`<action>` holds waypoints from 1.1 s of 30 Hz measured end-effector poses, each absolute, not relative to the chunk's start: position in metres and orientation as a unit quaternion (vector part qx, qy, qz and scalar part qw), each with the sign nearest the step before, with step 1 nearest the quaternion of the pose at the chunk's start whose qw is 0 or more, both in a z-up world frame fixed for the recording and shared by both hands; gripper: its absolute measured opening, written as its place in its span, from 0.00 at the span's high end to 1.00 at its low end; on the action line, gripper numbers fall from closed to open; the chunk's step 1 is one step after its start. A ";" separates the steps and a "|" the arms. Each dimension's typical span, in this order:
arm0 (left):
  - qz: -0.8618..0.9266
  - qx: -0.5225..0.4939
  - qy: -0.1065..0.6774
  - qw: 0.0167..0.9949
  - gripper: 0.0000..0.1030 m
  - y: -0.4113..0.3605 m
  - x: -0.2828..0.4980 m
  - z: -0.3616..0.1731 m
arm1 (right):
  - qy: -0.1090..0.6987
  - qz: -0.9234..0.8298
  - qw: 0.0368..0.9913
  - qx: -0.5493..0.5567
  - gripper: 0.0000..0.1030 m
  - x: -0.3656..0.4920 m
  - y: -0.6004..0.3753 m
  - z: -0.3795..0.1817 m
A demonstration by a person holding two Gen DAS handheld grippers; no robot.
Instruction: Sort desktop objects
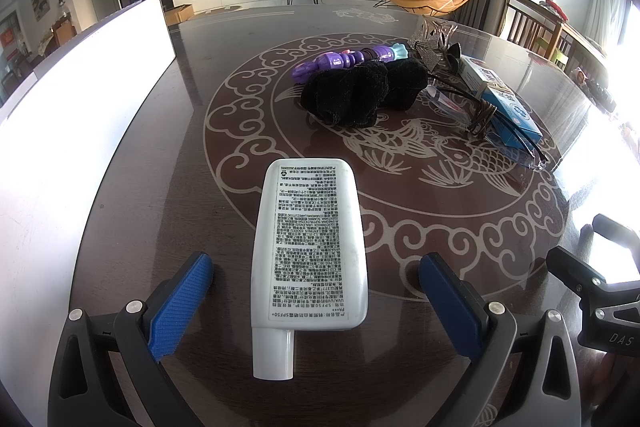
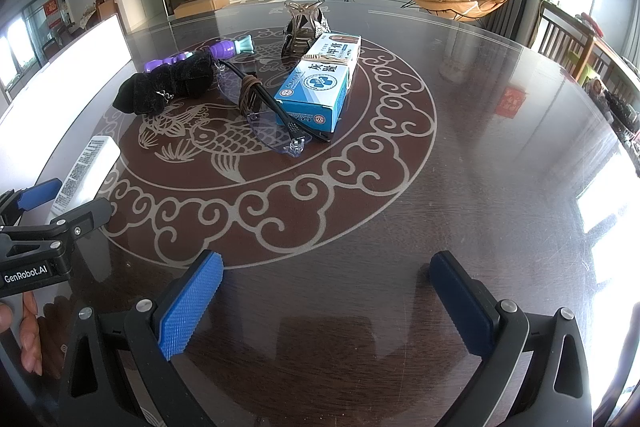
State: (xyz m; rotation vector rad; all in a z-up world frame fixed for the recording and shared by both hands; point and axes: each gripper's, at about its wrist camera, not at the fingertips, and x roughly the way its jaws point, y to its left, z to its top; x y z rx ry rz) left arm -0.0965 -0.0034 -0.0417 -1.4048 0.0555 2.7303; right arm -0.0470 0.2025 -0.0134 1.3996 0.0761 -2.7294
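Now the left gripper (image 1: 316, 291), fingers spread, straddles the white bottle (image 1: 310, 247) near the table's (image 2: 480, 155) left edge, poised to pinch it, while the right gripper (image 2: 326, 301) waits wide open

bright daylight from right | glare on table (image 2: 500, 147) | fisheye-warped, dark corners

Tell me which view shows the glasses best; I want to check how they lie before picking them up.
The right wrist view: the glasses lie near the middle, lens, nose pad and arm plain, against the blue box. The left wrist view has them at the right, stretched and partly behind that box.
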 end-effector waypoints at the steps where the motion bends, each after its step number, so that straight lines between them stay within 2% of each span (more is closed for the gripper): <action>1: 0.888 -0.457 0.018 0.035 0.00 -0.004 -0.097 -0.042 | 0.025 -0.889 0.037 0.456 0.00 -0.047 0.202 -0.013; 29: 0.888 -0.457 0.018 0.035 0.00 -0.003 -0.097 -0.042 | 0.025 -0.889 0.036 0.456 0.00 -0.047 0.202 -0.013; 33: 0.889 -0.457 0.004 0.010 0.00 -0.012 -0.095 -0.041 | 0.025 -0.889 0.036 0.456 0.00 -0.047 0.202 -0.013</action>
